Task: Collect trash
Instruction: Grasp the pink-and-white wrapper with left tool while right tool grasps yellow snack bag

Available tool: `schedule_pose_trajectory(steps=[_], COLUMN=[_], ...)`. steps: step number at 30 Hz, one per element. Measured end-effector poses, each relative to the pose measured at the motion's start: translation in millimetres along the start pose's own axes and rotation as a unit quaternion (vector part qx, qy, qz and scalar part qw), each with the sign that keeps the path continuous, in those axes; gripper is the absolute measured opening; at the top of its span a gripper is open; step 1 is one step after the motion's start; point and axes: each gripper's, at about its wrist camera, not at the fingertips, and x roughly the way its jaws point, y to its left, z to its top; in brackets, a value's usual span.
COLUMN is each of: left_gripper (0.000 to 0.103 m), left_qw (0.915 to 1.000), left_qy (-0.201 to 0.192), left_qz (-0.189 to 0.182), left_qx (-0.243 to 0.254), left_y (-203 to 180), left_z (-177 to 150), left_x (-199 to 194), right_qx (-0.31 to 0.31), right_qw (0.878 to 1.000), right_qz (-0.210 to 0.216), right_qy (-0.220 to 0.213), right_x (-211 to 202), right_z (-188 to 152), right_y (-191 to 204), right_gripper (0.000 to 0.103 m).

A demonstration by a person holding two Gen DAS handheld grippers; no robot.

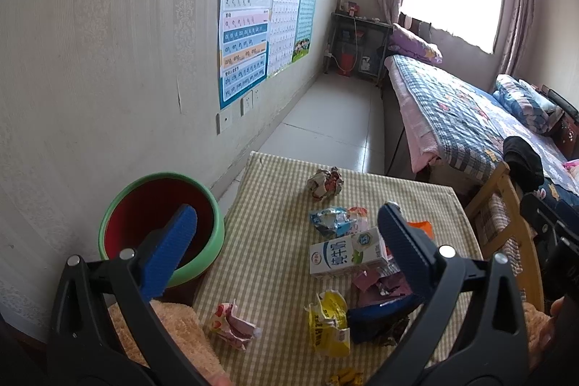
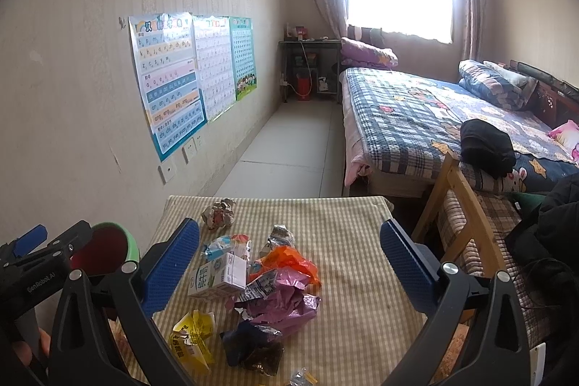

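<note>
Green-rimmed bin (image 1: 202, 263) off table's left edge, trash unsorted on checked cloth (image 2: 362, 295): milk carton (image 2: 217, 277), wrappers; left gripper (image 1: 289, 248) and right gripper (image 2: 289, 259) both wide apart, empty, hovering; next, judged: close on carton.

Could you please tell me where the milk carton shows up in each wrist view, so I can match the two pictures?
Left wrist: the milk carton lies right of centre, low in the frame, just left of the right finger.
Right wrist: the carton lies left of centre, beside the left finger.
Shared landmark: the crumpled paper ball sits beyond the carton, near the table's far edge, in both.
</note>
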Motion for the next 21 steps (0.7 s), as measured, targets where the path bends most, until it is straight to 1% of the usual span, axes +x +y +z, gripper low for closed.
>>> schedule_pose_trajectory(steps=[2,4,5,7,8,10,12,13,14,15,17,18,20,21], left_gripper=[0.098,0.098,0.098,0.098,0.098,0.098,0.096,0.093,0.084,0.081,0.078,0.077,0.077,0.076], left_qw=[0.9999,0.9993,0.9989,0.9966,0.9947,0.9878,0.9800,0.9759,0.9710,0.9672,0.9592,0.9575,0.9586,0.9589], left_qy=[0.014,0.033,0.044,0.080,0.101,0.154,0.196,0.215,0.236,0.250,0.280,0.286,0.284,0.284], left_qz=[-0.008,-0.015,-0.011,0.005,0.001,-0.021,-0.027,-0.026,-0.024,-0.024,-0.020,-0.016,-0.002,-0.003], left_qx=[0.004,0.009,0.011,0.017,0.017,0.002,-0.017,-0.025,-0.031,-0.035,-0.037,-0.033,-0.014,-0.012], left_y=[4,11,15,24,28,35,42,44,47,48,51,51,46,45], left_z=[-4,-15,-22,-41,-49,-71,-89,-99,-108,-114,-126,-130,-132,-131], left_x=[1,5,8,19,26,43,59,68,79,88,107,114,123,126], right_qx=[-0.001,-0.004,-0.007,-0.018,-0.022,-0.026,-0.024,-0.024,-0.025,-0.025,-0.022,-0.019,-0.013,-0.012], right_qw=[1.000,1.000,0.999,0.998,0.997,0.994,0.991,0.990,0.990,0.989,0.989,0.988,0.988,0.988], right_qz=[0.000,0.001,0.001,-0.001,-0.001,0.003,0.008,0.011,0.012,0.012,0.015,0.017,0.025,0.030], right_qy=[0.006,0.024,0.034,0.066,0.080,0.108,0.129,0.137,0.141,0.143,0.148,0.150,0.152,0.152], right_x=[3,10,14,25,29,38,44,45,45,46,46,46,46,45], right_z=[-5,-17,-24,-45,-54,-73,-86,-92,-96,-99,-103,-104,-104,-104], right_y=[-2,-4,-4,-4,-3,-3,-3,-4,-4,-5,-7,-8,-9,-7], right_gripper=[0.096,0.096,0.096,0.096,0.096,0.096,0.096,0.096,0.096,0.096,0.096,0.096,0.096,0.096])
